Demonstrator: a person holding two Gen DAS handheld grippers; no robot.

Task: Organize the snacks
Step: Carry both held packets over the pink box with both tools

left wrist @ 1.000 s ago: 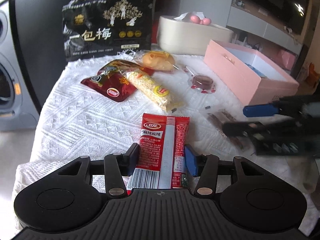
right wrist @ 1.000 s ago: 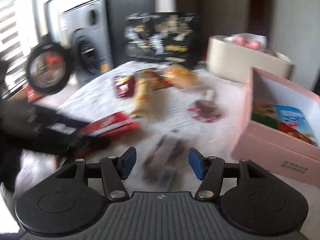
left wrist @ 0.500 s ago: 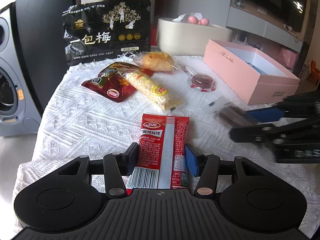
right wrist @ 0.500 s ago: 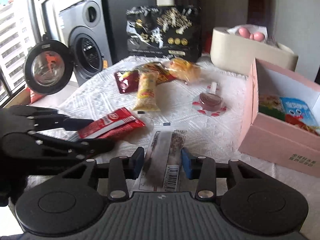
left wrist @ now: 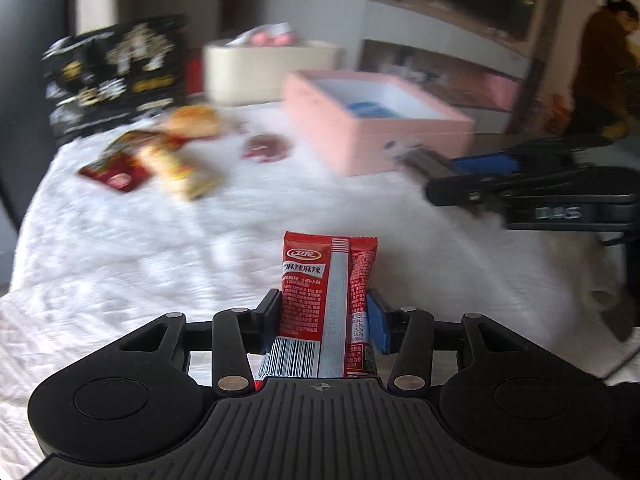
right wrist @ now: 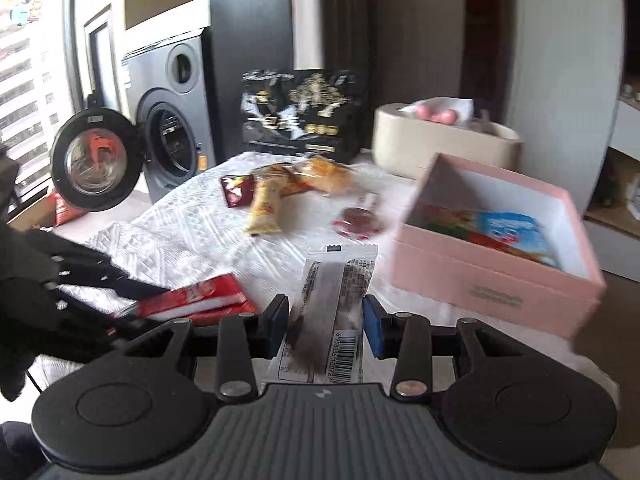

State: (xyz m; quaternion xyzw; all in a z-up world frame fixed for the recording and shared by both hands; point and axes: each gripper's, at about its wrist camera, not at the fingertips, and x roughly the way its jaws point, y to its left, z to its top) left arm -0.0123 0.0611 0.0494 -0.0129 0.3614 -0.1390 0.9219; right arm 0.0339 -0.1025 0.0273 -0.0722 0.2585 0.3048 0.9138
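Note:
My left gripper (left wrist: 323, 300) has a red snack packet (left wrist: 308, 256) upright between its closing jaws, lifted clear of the white tablecloth (left wrist: 160, 248). My right gripper (right wrist: 325, 304) is shut on a clear packet with a dark snack (right wrist: 340, 276), also held off the cloth. In the left wrist view the right gripper (left wrist: 444, 178) is at the right, close to the open pink box (left wrist: 400, 140). The right wrist view shows the left gripper (right wrist: 152, 306) low on the left with the red packet (right wrist: 200, 300). The pink box (right wrist: 492, 292) holds a blue packet (right wrist: 508, 228) and other snacks.
More snacks lie mid-table: a yellow packet (right wrist: 266, 204), a dark red packet (right wrist: 234, 190), a bun (right wrist: 328, 172) and a round red sweet (right wrist: 358, 220). A black bag (right wrist: 300, 116) and a beige tub (right wrist: 440, 144) stand behind. A washing machine (right wrist: 172, 120) is left; a person (left wrist: 600, 64) stands far right.
The right gripper closed on the clear packet and lifted it. Both grippers have moved with their packets towards the pink box, which now looks nearer in both views.

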